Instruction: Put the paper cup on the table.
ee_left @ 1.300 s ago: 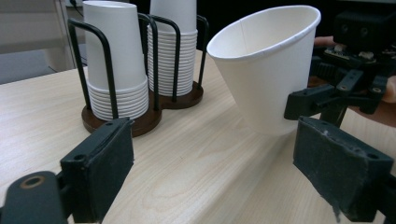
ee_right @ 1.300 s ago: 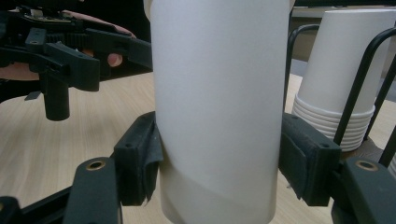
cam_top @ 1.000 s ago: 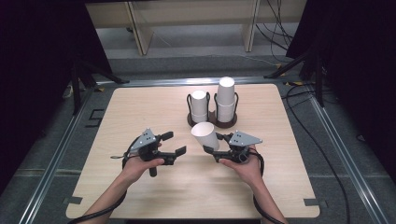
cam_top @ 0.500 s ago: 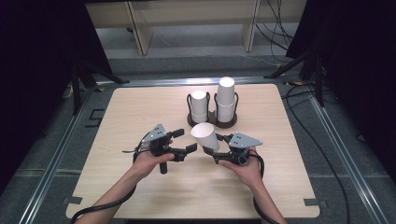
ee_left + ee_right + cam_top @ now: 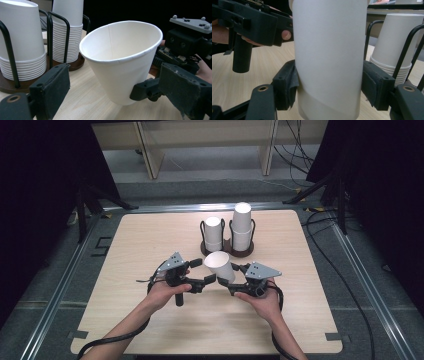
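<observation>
A white paper cup [image 5: 220, 266] is tilted above the table's middle, its mouth turned up and to the left. My right gripper [image 5: 231, 276] is shut on it near its base. In the right gripper view both pads [image 5: 287, 87] press the cup's wall [image 5: 329, 57]. My left gripper [image 5: 201, 271] is open just left of the cup, and its jaws have just been opening. In the left gripper view the cup [image 5: 120, 62] sits between and slightly beyond the wide-apart fingers [image 5: 52, 87], which do not touch it.
Behind the cup stands a dark wire holder [image 5: 227, 245] with two stacks of white cups, a shorter one [image 5: 213, 232] and a taller one [image 5: 242, 225]. Bare wooden tabletop [image 5: 145, 235] lies to the left and right. Cables trail off the table's edges.
My left hand has moved right, bringing its gripper up to the cup's mouth. The right hand and the cup have stayed put.
</observation>
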### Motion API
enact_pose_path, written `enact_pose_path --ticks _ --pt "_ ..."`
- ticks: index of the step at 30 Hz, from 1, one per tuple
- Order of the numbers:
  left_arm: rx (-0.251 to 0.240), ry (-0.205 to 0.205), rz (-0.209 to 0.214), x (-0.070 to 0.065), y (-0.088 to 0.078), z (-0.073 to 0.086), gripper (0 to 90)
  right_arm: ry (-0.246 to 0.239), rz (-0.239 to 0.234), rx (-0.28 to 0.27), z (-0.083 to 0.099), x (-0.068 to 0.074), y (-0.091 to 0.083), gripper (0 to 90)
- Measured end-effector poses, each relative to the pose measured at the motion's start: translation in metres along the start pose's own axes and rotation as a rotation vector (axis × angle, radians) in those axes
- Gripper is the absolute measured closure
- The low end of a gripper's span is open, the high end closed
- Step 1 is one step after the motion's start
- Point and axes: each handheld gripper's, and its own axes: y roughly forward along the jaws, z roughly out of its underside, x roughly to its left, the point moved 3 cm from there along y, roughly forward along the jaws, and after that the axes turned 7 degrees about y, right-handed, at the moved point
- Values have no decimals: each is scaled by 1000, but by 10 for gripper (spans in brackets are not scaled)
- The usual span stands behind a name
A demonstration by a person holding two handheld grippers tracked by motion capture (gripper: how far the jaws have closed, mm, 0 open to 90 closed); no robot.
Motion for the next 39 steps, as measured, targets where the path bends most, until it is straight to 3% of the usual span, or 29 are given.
enact_pose_path --ticks 2,8,14,18,19,20,21,22,24,30,33,36,39 --pt "-5 -14 2 0 2 -1 97 -43 24 -16 0 -2 0 350" --pt "-11 -33 27 -1 10 -3 98 -53 21 -1 0 -2 -1 349" --pt "-8 -30 34 -2 16 -4 99 -39 0 -9 0 0 1 350" --pt "1 -29 29 -2 19 -5 99 -41 14 5 0 1 -1 349" --pt "-12 -33 39 -2 20 -5 102 -22 9 9 0 2 0 349" --pt "-23 -38 45 -3 21 -5 104 -42 5 -2 0 1 0 349" --pt "-3 -29 31 -3 20 -5 107 -39 0 -7 0 1 1 349" --pt "-2 -27 31 -3 21 -5 112 -9 -6 21 1 3 0 349" --pt "-5 -28 36 -4 21 -5 115 -8 -3 19 1 3 0 349" --pt "-1 -20 37 -3 22 -6 135 -11 5 20 1 2 -1 348" --pt "-2 -19 38 -4 23 -6 139 -53 17 1 0 -1 0 348" --pt "-3 -19 39 -4 23 -7 142 -37 0 -8 -1 0 1 347" --pt "-1 -15 40 -4 23 -7 145 -55 12 -7 -1 -1 0 345"
